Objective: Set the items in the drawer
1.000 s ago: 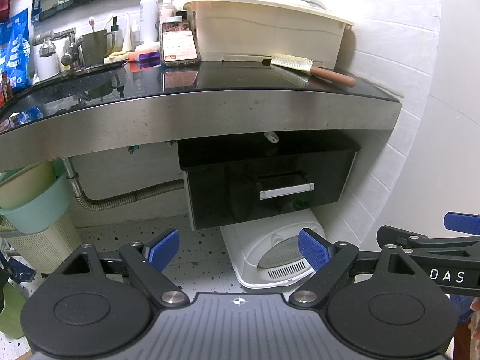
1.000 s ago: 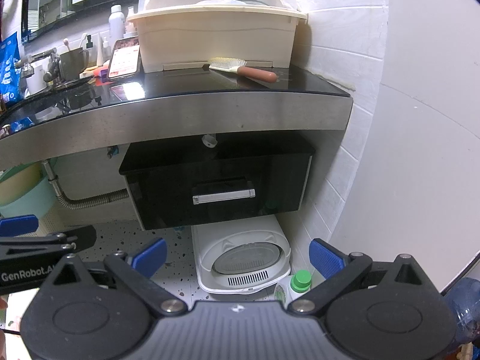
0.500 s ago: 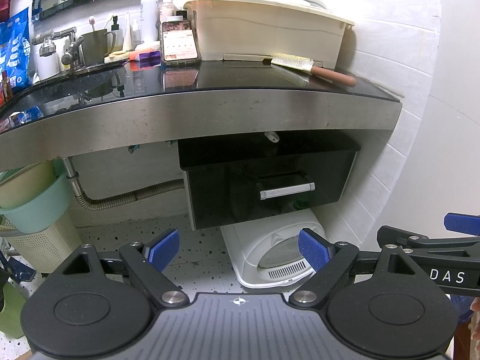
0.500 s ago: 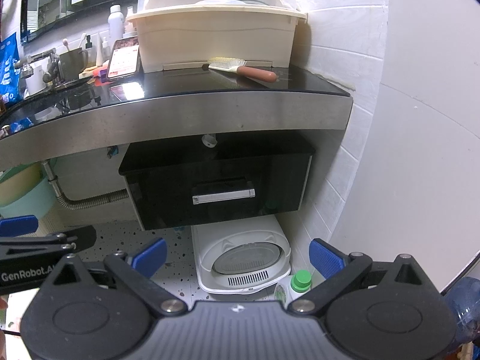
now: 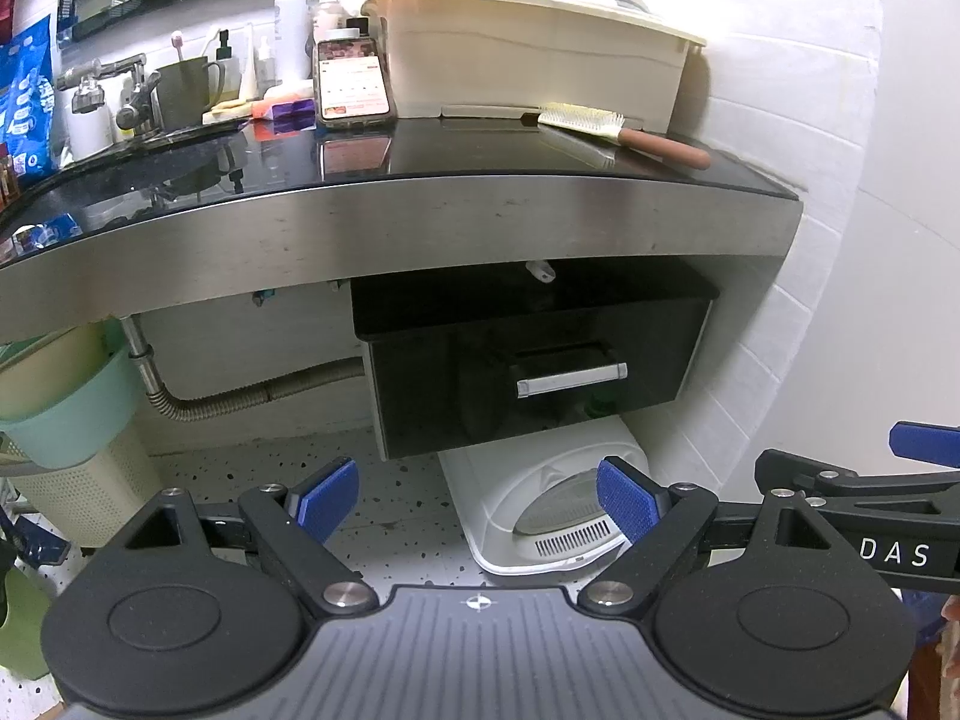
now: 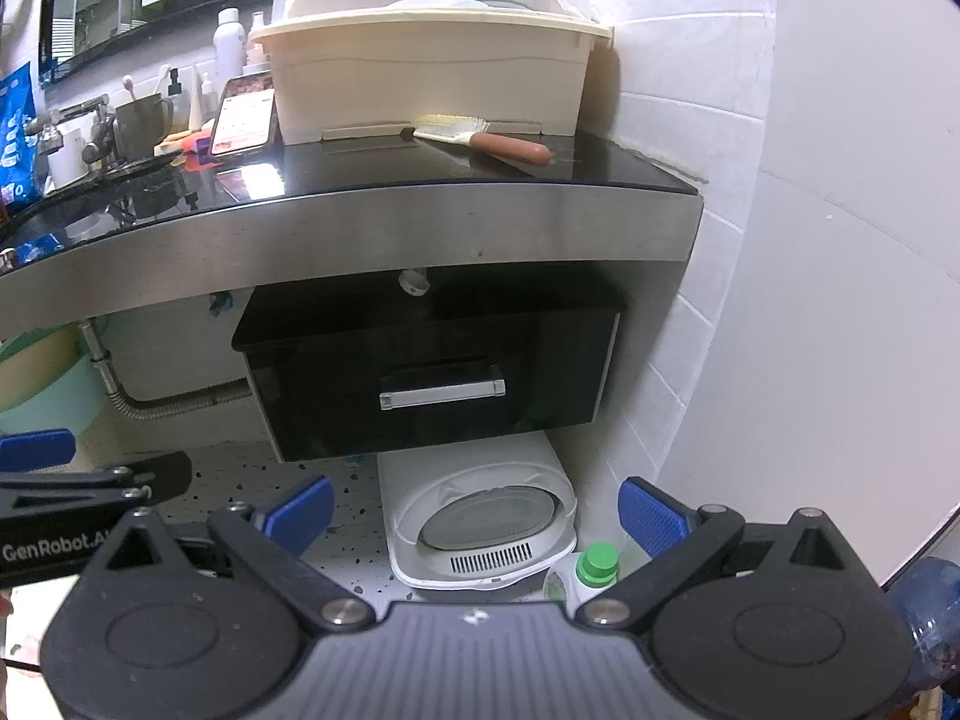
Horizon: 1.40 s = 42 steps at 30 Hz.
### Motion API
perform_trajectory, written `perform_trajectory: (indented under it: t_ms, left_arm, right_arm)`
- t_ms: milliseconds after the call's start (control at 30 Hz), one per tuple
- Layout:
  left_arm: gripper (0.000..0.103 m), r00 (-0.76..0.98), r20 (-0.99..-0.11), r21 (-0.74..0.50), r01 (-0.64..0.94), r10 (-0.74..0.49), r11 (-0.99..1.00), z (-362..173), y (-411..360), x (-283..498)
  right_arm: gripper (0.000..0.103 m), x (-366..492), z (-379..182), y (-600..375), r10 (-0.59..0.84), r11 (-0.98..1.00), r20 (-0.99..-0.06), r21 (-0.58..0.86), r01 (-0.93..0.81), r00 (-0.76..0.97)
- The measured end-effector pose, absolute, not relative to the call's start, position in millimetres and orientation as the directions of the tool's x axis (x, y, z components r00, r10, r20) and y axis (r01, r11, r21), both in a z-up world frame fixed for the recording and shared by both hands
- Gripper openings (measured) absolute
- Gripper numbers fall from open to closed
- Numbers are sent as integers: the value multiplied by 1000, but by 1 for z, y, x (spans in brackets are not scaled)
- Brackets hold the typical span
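Observation:
A black drawer [image 5: 534, 372] with a silver handle [image 5: 572, 379] hangs shut under the steel-edged counter; it also shows in the right wrist view [image 6: 432, 384]. A hairbrush [image 5: 618, 133] with a brown handle lies on the counter's right part, also in the right wrist view [image 6: 480, 138]. A phone [image 5: 353, 84] leans against a cream bin [image 5: 528, 60]. My left gripper [image 5: 477, 501] is open and empty, well in front of and below the drawer. My right gripper [image 6: 477, 516] is open and empty, beside the left one.
A white floor appliance [image 5: 540, 510] stands below the drawer, with a green-capped bottle [image 6: 594, 564] beside it. A faucet [image 5: 108, 90], mug and bottles crowd the counter's left. A teal basin [image 5: 66, 408] and corrugated hose [image 5: 240, 396] are at left. A tiled wall [image 6: 690, 180] closes the right.

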<state>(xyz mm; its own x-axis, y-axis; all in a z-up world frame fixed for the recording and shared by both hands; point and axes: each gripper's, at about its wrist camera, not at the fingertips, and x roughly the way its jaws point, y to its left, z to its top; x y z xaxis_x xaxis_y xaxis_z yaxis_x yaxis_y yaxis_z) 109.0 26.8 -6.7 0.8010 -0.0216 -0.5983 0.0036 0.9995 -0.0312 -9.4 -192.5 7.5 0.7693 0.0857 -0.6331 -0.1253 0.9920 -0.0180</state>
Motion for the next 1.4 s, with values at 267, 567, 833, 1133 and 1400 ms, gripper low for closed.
perform_trajectory:
  t_ms: [267, 567, 833, 1133, 1400]
  left_arm:
    - [87, 797, -604, -24, -8, -8, 1000, -9, 27, 114]
    - [87, 795, -607, -27, -8, -10, 1000, -12, 28, 118]
    - [87, 797, -604, -25, -14, -4, 1000, -14, 27, 119]
    - [87, 793, -609, -23, -27, 8, 999, -15, 28, 121]
    - [87, 789, -614, -37, -28, -1, 999, -18, 29, 123]
  right_arm:
    - [102, -3, 5, -191, 92, 991, -635, -16, -132, 767]
    - [102, 2, 1, -191, 93, 991, -635, -17, -134, 767]
    - [102, 3, -3, -189, 91, 991, -627, -18, -132, 774]
    - [102, 3, -6, -188, 99, 990, -625, -17, -141, 774]
    - [102, -4, -9, -183, 73, 988, -571, -70, -137, 818]
